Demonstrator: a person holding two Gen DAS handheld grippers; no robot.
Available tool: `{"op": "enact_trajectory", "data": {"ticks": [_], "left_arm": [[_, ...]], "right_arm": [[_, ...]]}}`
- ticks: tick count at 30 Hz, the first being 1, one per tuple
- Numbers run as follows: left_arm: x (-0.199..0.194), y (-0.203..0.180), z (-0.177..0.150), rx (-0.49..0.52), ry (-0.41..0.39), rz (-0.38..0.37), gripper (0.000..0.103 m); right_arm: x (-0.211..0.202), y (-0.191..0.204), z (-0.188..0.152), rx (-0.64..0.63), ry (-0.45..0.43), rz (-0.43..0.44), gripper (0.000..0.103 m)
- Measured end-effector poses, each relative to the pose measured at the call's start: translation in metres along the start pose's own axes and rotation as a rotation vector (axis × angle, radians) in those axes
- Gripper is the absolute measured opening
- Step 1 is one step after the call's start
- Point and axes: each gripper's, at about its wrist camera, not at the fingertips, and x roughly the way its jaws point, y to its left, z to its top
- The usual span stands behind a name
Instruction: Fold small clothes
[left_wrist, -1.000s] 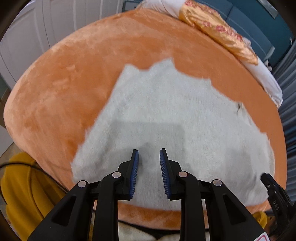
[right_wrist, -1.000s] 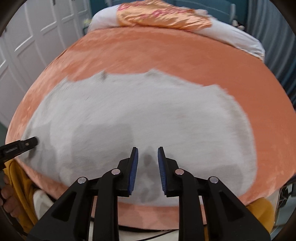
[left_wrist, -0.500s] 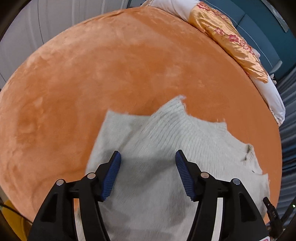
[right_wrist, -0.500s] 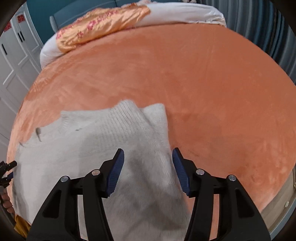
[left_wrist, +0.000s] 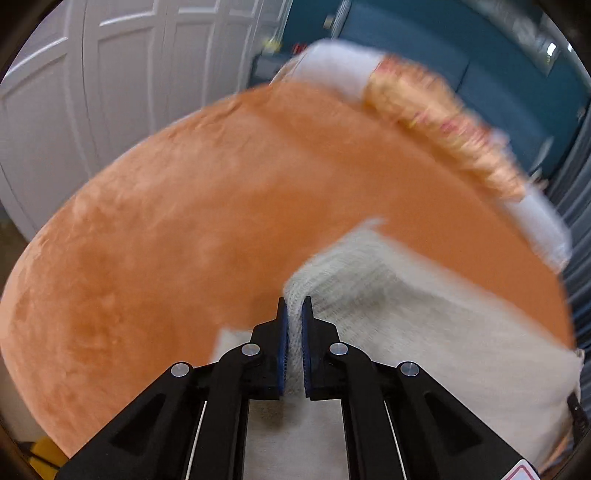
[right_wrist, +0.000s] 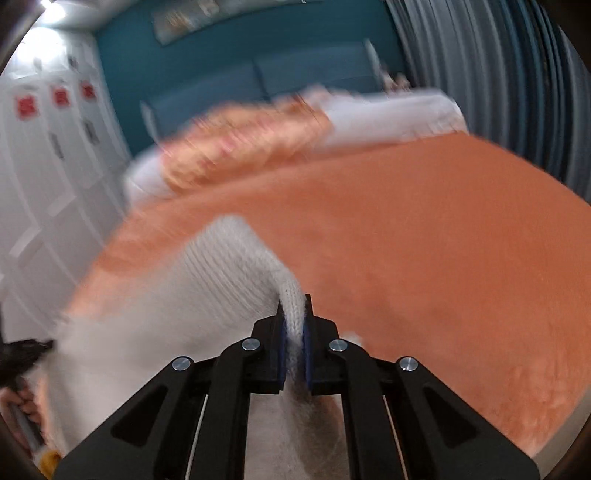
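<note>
A pale grey knitted sweater (left_wrist: 424, 325) lies on the orange bedspread (left_wrist: 184, 240). My left gripper (left_wrist: 294, 308) is shut on a raised ribbed fold at the garment's left side, with knit squeezed between the blue pads. In the right wrist view the sweater (right_wrist: 177, 317) spreads to the left, and my right gripper (right_wrist: 294, 308) is shut on a ribbed edge of it that stands up between the pads. The left gripper's black tip (right_wrist: 22, 352) shows at the far left edge of that view.
The orange bedspread (right_wrist: 443, 258) stretches wide to the right. A gold flowered pillow (left_wrist: 443, 125) on white bedding (left_wrist: 340, 62) lies at the head of the bed. White cupboard doors (left_wrist: 92, 92) stand on the left, grey curtains (right_wrist: 498, 74) on the right. A hand (right_wrist: 22, 406) shows low left.
Both grippers were open over the sweater half a second ago; now each has shut on a ribbed edge and lifted it. Both views have tilted up and show more of the room.
</note>
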Motion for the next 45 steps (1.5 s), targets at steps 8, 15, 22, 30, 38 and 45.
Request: {"op": "enact_trajectory", "data": {"ticks": [8, 15, 22, 30, 38, 45], "left_arm": [[0.006, 0.006, -0.021, 0.009, 0.051, -0.011, 0.021], [-0.060, 0.041, -0.061, -0.033, 0.007, 0.015, 0.068], [-0.072, 0.081, -0.119, -0.111, 0.114, 0.056, 0.078], [-0.050, 0.103, -0.133, -0.214, 0.187, -0.026, 0.081], [-0.047, 0.084, -0.119, -0.190, 0.188, -0.137, 0.034], [-0.113, 0.041, -0.094, -0.102, 0.043, -0.280, 0.009]], "right_arm": [[-0.002, 0.002, -0.021, -0.003, 0.062, -0.076, 0.017], [-0.065, 0.097, -0.074, -0.217, 0.074, 0.134, 0.018], [-0.057, 0.194, -0.164, -0.459, 0.237, 0.278, 0.017], [-0.040, 0.200, -0.204, -0.549, 0.290, 0.228, 0.017], [-0.040, 0.213, -0.209, -0.551, 0.283, 0.210, 0.017], [-0.068, 0.185, -0.196, -0.446, 0.265, 0.239, 0.021]]}}
